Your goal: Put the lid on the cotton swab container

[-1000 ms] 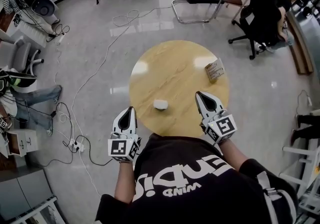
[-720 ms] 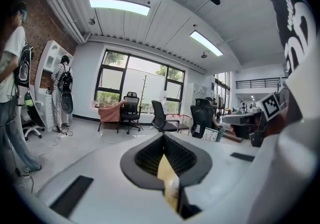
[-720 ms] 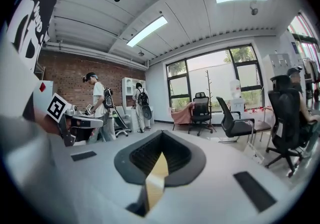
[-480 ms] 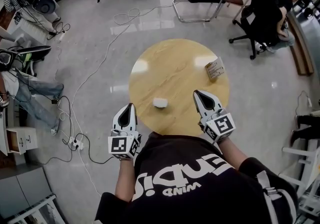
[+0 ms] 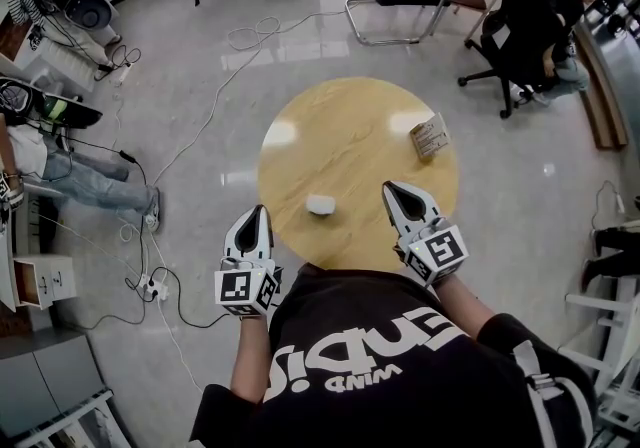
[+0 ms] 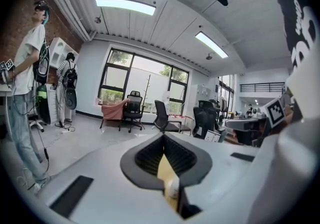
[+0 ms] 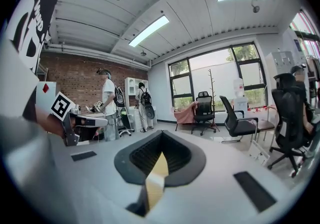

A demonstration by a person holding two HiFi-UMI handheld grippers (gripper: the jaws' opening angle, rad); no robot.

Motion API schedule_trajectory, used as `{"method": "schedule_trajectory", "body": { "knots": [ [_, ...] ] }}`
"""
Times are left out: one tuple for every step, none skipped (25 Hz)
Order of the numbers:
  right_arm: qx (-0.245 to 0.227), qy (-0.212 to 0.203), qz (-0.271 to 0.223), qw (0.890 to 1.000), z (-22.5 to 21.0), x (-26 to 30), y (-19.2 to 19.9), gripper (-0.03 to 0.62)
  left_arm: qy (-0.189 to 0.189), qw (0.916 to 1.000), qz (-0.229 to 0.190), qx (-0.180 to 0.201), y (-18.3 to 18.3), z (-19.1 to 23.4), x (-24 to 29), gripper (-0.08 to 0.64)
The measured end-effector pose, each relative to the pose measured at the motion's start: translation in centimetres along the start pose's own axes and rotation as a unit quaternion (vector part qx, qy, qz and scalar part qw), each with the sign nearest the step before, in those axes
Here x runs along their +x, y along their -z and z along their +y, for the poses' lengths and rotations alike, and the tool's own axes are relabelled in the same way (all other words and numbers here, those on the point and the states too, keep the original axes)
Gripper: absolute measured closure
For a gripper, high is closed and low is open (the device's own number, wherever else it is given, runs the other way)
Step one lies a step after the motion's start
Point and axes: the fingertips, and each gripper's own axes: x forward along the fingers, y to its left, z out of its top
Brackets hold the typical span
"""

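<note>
On table [image 5: 350, 126]: 1 white container [image 5: 320, 205], 1 box [image 5: 429, 136]; L gripper [image 5: 258, 214], R gripper [image 5: 393, 191] jaws closed, empty.

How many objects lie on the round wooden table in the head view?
2. A small white object lies toward the near edge, left of centre; a tan box lies at the far right edge. Anything smaller may be hidden.

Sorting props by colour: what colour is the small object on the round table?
The object is white; the head view shows it best.
</note>
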Motion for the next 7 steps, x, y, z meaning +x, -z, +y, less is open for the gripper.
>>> {"method": "schedule_trajectory", "body": {
  "knots": [
    [0.0,-0.001,0.0,1.0,0.01,0.06,-0.03,0.589,-0.001,1.0,0.0,-0.001,-0.07,0.05,0.01,0.549],
    [0.001,-0.002,0.0,1.0,0.02,0.07,-0.03,0.589,-0.001,1.0,0.0,-0.001,-0.11,0.04,0.03,0.549],
    [0.001,-0.002,0.0,1.0,-0.03,0.06,0.0,0.589,-0.001,1.0,-0.001,-0.001,-0.13,0.0,0.05,0.549],
    [0.001,-0.001,-0.001,1.0,-0.1,0.04,0.04,0.589,-0.001,1.0,-0.001,0.0,-0.12,-0.07,0.08,0.549],
    [0.001,-0.001,-0.002,1.0,-0.15,0.01,0.1,0.589,-0.001,1.0,-0.001,0.0,-0.12,-0.15,0.1,0.549],
    [0.001,-0.001,-0.002,1.0,-0.18,-0.01,0.16,0.589,-0.001,1.0,-0.002,0.001,-0.1,-0.22,0.12,0.548],
    [0.001,-0.001,-0.002,1.0,-0.21,-0.04,0.22,0.589,-0.001,1.0,-0.002,0.002,-0.09,-0.3,0.13,0.549]
  ]
}}
